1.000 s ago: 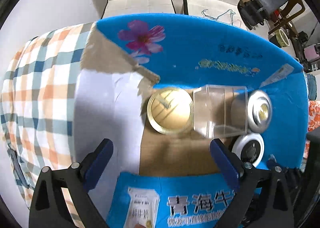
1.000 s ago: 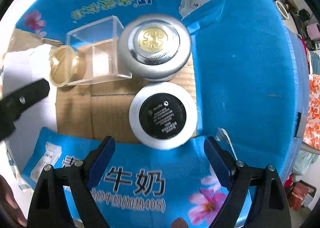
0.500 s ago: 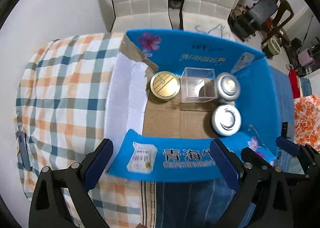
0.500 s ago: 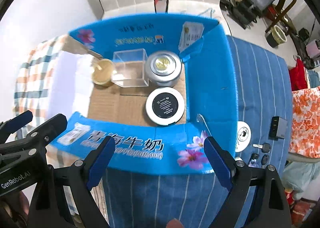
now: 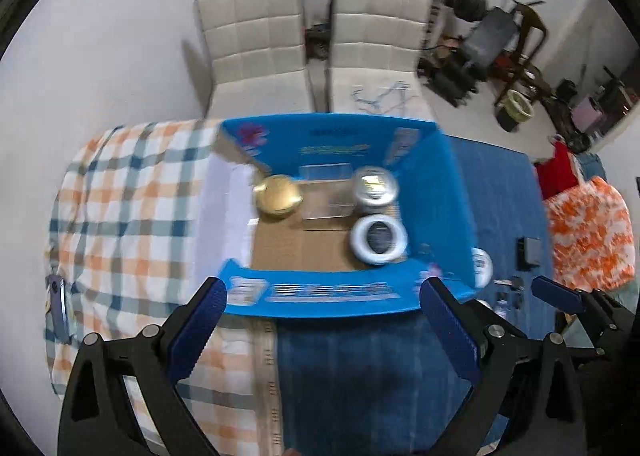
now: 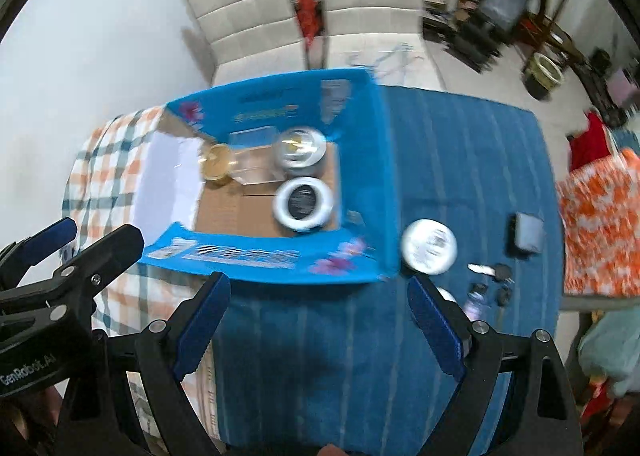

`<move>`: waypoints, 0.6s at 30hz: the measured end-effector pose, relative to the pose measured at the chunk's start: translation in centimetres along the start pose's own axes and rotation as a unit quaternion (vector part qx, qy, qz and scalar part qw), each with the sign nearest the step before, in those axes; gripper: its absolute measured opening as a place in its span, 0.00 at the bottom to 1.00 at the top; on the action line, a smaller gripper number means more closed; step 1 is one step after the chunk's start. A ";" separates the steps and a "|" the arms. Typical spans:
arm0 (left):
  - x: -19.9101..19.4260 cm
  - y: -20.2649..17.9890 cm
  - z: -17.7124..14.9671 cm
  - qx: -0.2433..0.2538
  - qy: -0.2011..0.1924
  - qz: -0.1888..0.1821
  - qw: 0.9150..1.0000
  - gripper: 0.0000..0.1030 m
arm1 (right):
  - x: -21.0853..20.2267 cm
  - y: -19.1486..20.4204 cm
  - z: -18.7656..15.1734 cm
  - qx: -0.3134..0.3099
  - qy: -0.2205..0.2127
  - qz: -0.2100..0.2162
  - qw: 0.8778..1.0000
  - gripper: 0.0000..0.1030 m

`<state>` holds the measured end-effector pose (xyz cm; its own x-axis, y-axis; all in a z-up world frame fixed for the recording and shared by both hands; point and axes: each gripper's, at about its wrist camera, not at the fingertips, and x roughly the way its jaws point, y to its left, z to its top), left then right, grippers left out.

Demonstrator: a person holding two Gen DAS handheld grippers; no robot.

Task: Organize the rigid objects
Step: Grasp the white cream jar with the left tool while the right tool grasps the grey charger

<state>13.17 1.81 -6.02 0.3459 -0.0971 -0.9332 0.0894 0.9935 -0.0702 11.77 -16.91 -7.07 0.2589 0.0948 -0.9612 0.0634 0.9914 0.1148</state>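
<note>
An open blue cardboard box (image 5: 448, 192) (image 6: 372, 160) stands on the table. Inside it are a gold round tin (image 5: 278, 198) (image 6: 216, 167), a clear plastic cube (image 5: 326, 192) (image 6: 254, 160), a silver tin with a gold emblem (image 5: 375, 186) (image 6: 300, 152) and a white tin with a black top (image 5: 378, 240) (image 6: 303, 205). My left gripper (image 5: 322, 320) is open and empty, held high in front of the box. My right gripper (image 6: 318, 312) is open and empty, also high and near the box's front flap.
On the blue striped cloth right of the box lie a white round tin (image 6: 429, 247), keys (image 6: 496, 276) and a small dark box (image 6: 524, 236). A plaid cloth (image 5: 132, 192) covers the table's left part. Two white chairs (image 5: 312, 44) stand behind.
Both grippers have pulled up and back from the box, so it looks much smaller. The objects inside have not moved. Both grippers stayed open.
</note>
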 end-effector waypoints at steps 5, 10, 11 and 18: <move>1.0 -9.6 0.0 0.056 -0.004 -0.046 0.997 0.96 | -1.0 -10.2 -2.6 0.082 -0.003 -0.041 0.996 0.90; 4.5 -18.3 -1.3 0.080 -0.010 -0.069 0.994 0.96 | 0.5 -20.6 -5.6 0.168 0.015 -0.084 0.982 0.90; 6.0 -19.7 -1.7 0.069 -0.001 -0.066 0.995 0.96 | 1.1 -22.6 -6.3 0.184 0.017 -0.091 0.979 0.90; 13.6 -22.9 -4.2 -0.057 0.060 -0.042 0.996 0.96 | 5.3 -29.6 -7.6 0.219 0.025 -0.100 0.970 0.90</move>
<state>11.89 -22.03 -18.55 0.2273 -0.1800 -0.9571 0.0040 0.9829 -0.1839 3.94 -45.06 -17.48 0.1529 -0.0799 -0.9850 0.5139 0.8578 0.0102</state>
